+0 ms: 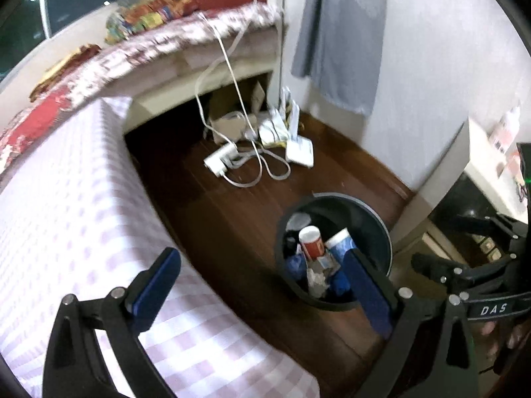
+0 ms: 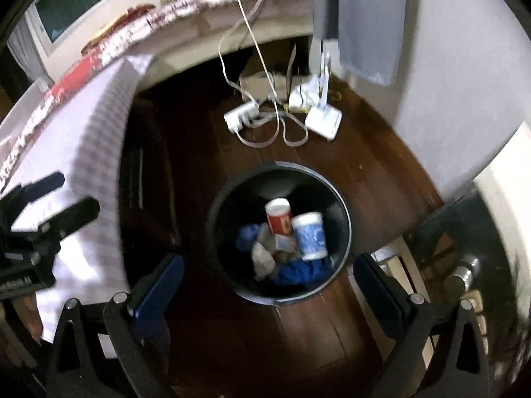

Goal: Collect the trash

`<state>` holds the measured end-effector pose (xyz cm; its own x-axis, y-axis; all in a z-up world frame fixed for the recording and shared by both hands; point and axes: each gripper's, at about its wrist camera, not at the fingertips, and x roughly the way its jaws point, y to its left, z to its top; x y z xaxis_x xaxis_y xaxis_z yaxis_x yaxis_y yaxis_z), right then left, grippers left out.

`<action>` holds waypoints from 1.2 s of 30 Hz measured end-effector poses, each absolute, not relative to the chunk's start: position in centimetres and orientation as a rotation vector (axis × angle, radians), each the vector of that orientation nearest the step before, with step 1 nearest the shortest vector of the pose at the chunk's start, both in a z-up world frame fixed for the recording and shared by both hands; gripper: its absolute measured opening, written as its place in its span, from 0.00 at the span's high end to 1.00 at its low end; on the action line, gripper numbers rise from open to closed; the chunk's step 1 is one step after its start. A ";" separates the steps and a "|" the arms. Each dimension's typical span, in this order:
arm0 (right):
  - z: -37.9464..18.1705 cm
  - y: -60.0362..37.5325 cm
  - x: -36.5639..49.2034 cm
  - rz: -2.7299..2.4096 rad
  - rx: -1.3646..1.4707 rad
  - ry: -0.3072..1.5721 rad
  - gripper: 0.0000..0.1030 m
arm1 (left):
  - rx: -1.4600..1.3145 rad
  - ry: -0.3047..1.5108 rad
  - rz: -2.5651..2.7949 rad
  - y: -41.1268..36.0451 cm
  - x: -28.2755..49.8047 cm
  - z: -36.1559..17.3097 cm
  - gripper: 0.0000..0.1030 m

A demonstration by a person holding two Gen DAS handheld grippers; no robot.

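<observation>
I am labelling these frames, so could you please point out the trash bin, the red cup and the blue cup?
trash bin [image 2: 345, 222]: right wrist view, inner wall.
red cup [image 2: 280, 222]: right wrist view, red side.
blue cup [image 2: 310, 237]: right wrist view, patterned side.

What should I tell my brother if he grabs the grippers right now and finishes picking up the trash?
Left gripper: open, holding nothing, over the edge of the checked bed cover.
Right gripper: open, holding nothing, right above the black bin.
In the bin: a red cup, a blue cup, crumpled paper and blue scraps.
Done: those pieces are binned.
Left: no loose trash clearly shows; the white power strip and cables on the floor are probably not trash. Look around for more.
</observation>
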<state>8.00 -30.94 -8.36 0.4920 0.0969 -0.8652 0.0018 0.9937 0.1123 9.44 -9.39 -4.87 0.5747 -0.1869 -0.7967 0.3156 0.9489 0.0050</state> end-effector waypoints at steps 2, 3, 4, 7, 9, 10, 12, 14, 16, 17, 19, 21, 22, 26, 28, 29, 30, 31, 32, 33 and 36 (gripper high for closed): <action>-6.9 -29.7 7.7 0.045 0.081 1.016 0.00 | 0.133 0.890 -0.285 -8.5 8.7 -3.8 0.04; -6.4 -29.3 7.5 0.040 0.071 1.004 0.00 | 0.124 0.880 -0.279 -8.1 8.3 -3.4 0.04; -5.5 -28.6 7.2 0.034 0.058 0.982 0.00 | 0.119 0.874 -0.273 -7.8 8.1 -3.1 0.04; -3.7 -27.1 6.4 0.033 0.021 0.941 0.00 | 0.087 0.845 -0.255 -6.5 7.3 -2.2 0.04; -2.8 -26.3 6.0 0.038 0.004 0.923 0.00 | 0.071 0.832 -0.250 -6.0 6.8 -1.6 0.04; -2.3 -25.9 5.8 0.043 -0.004 0.914 0.00 | 0.063 0.825 -0.248 -5.8 6.6 -1.4 0.04; -1.4 -25.3 5.3 0.045 -0.023 0.898 0.00 | 0.059 0.811 -0.243 -5.5 6.1 -0.8 0.04; -0.6 -24.5 4.9 0.048 -0.040 0.879 0.00 | 0.054 0.791 -0.236 -4.9 5.6 -0.1 0.04; 0.3 -23.9 4.3 0.049 -0.051 0.862 0.00 | 0.051 0.776 -0.229 -4.4 4.9 0.5 0.04; 0.8 -23.5 4.0 0.054 -0.054 0.855 0.00 | 0.048 0.766 -0.224 -4.0 4.6 0.9 0.04; 1.6 -23.0 3.5 0.056 -0.057 0.840 0.00 | 0.039 0.751 -0.216 -3.3 4.1 1.5 0.04; 2.4 -22.3 2.7 0.057 -0.063 0.821 0.00 | 0.034 0.730 -0.205 -2.5 3.4 2.2 0.04; 2.8 -22.2 2.3 0.056 -0.065 0.814 0.00 | 0.028 0.721 -0.198 -2.1 3.1 2.5 0.04; 4.3 -21.4 0.7 0.050 -0.076 0.773 0.00 | 0.031 0.696 -0.182 -1.4 1.9 3.3 0.04; 5.1 -21.2 0.1 0.041 -0.086 0.753 0.00 | 0.033 0.687 -0.180 -1.2 1.3 3.6 0.04; 5.5 -21.3 -0.1 0.038 -0.089 0.740 0.00 | 0.034 0.682 -0.180 -1.1 1.0 3.8 0.04; 6.0 -21.3 -0.4 0.034 -0.091 0.728 0.00 | 0.034 0.676 -0.182 -1.0 0.7 3.9 0.04; 6.3 -21.3 -0.5 0.032 -0.092 0.720 0.00 | 0.034 0.671 -0.181 -0.9 0.5 4.1 0.04; 6.7 -21.3 -0.7 0.030 -0.093 0.709 0.00 | 0.034 0.666 -0.180 -0.8 0.3 4.3 0.04; 7.1 -21.3 -0.7 0.026 -0.095 0.698 0.00 | 0.037 0.663 -0.178 -0.8 0.2 4.4 0.03; 7.9 -21.4 -0.9 0.026 -0.095 0.677 0.00 | 0.036 0.646 -0.174 -0.6 0.2 5.0 0.03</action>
